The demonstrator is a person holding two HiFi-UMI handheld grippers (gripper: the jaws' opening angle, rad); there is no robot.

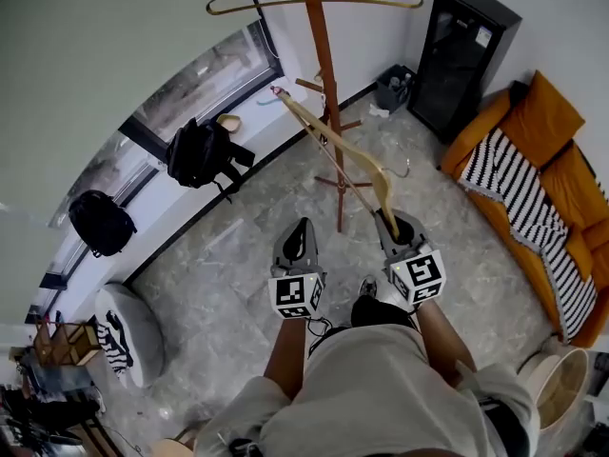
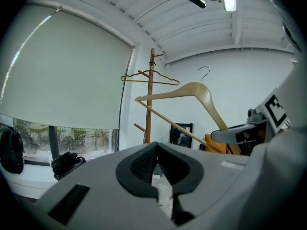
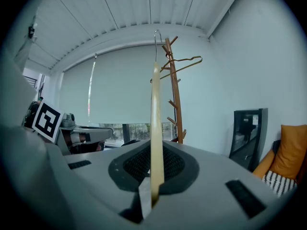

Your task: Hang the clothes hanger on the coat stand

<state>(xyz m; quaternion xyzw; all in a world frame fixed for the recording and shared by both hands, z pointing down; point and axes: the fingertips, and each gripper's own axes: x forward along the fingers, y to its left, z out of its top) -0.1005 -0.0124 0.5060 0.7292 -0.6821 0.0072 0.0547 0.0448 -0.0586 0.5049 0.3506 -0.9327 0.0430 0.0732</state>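
Grips wooden clothes hanger (image 1: 333,141) by 1 arm end in right gripper (image 1: 395,225), jaws pressed onto the wood, steering hook-first toward coat stand (image 1: 319,36), apparently not yet hung; keeps left gripper (image 1: 301,239) closed on nothing, idle alongside.

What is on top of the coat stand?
A thin metal hanger hangs near the coat stand's top; which peg carries it is too small to tell. The wooden hanger is apart, clamped in the right gripper.
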